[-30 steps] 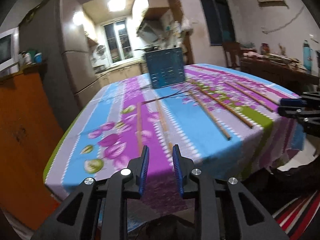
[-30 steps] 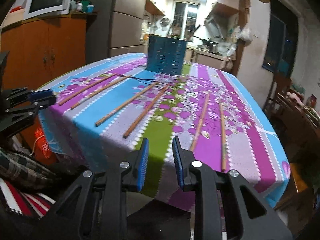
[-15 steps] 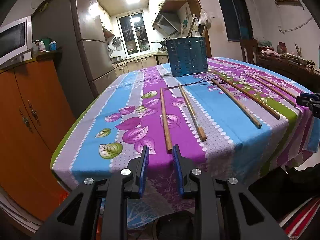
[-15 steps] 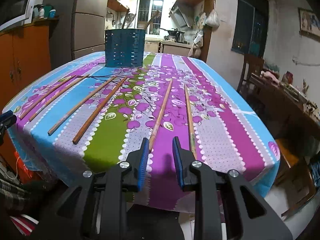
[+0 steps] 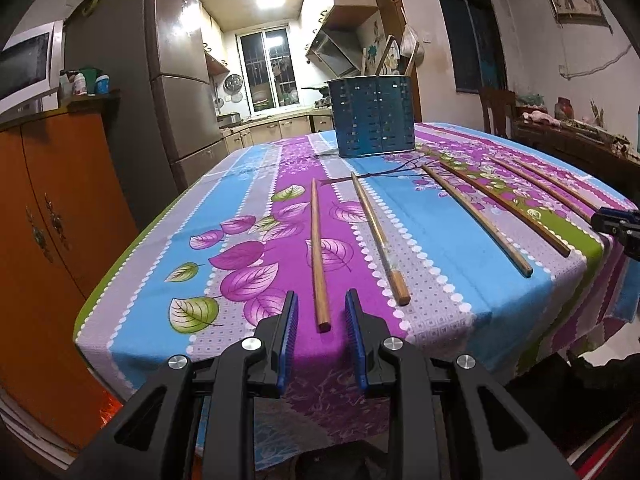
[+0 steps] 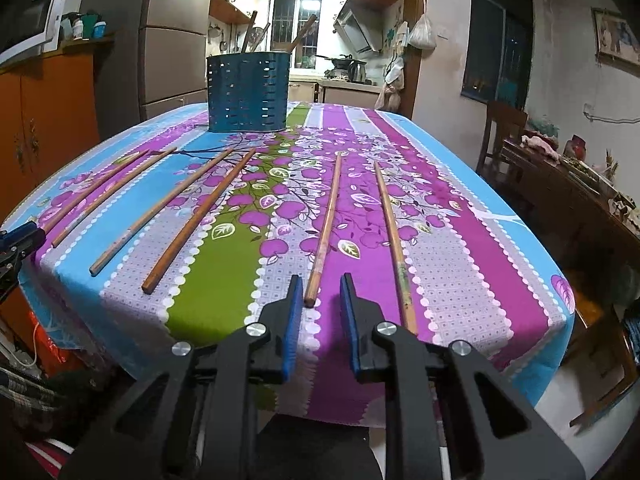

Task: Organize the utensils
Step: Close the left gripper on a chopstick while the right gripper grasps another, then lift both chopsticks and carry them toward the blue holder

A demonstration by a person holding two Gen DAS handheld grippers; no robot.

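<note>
Several long wooden chopsticks lie in pairs on a flowered tablecloth (image 5: 248, 248). A blue perforated utensil holder (image 5: 375, 117) stands at the far end; it also shows in the right wrist view (image 6: 248, 92), with a few sticks in it. My left gripper (image 5: 320, 316) is open, its jaws either side of the near end of one chopstick (image 5: 317, 248), with its partner (image 5: 378, 236) just right. My right gripper (image 6: 320, 298) is open, just before the near end of another chopstick (image 6: 326, 228); its partner (image 6: 394, 240) lies to the right.
An orange cabinet (image 5: 44, 216) and a fridge (image 5: 160, 92) stand left of the table. Chairs and a cluttered side table (image 6: 560, 168) stand on the right. The table's front edge (image 6: 312, 344) is just under both grippers.
Both grippers have swung to face the table squarely and moved closer. Each now lines up with the near end of a chopstick. The chopsticks have not moved.
</note>
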